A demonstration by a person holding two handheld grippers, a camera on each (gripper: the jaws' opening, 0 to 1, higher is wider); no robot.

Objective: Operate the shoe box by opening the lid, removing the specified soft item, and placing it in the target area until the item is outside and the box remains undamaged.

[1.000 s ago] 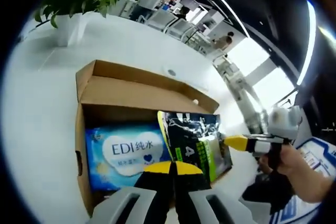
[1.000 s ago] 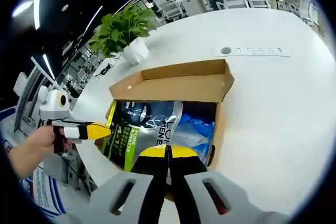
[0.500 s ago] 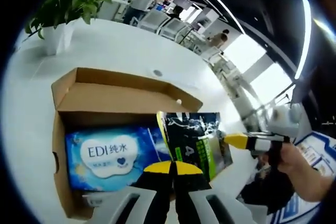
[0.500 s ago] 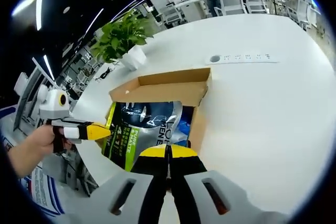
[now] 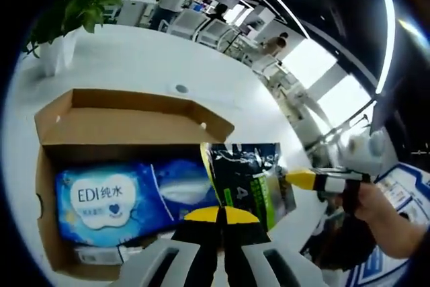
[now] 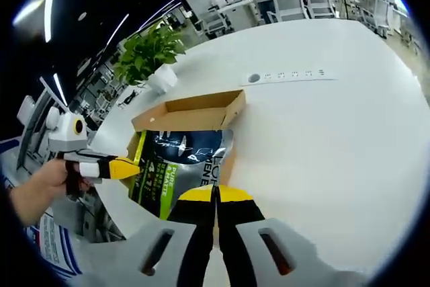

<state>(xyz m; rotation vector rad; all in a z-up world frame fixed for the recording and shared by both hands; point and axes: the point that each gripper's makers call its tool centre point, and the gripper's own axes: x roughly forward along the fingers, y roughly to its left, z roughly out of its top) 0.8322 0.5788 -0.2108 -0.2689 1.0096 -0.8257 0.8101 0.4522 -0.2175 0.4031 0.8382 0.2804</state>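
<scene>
Dark pouch [image 5: 248, 183] between both tongs [image 5: 218, 214]

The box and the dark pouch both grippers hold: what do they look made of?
The box looks like plain brown cardboard: matte, with folded flaps. The dark pouch looks like glossy plastic film: it crinkles and shows bright glints. The left gripper and right gripper pinch it.

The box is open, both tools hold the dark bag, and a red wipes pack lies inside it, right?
Not red: the left gripper view shows a blue wipes pack in the open box. The rest stands: the left tool and right tool both pinch the dark bag.
</scene>
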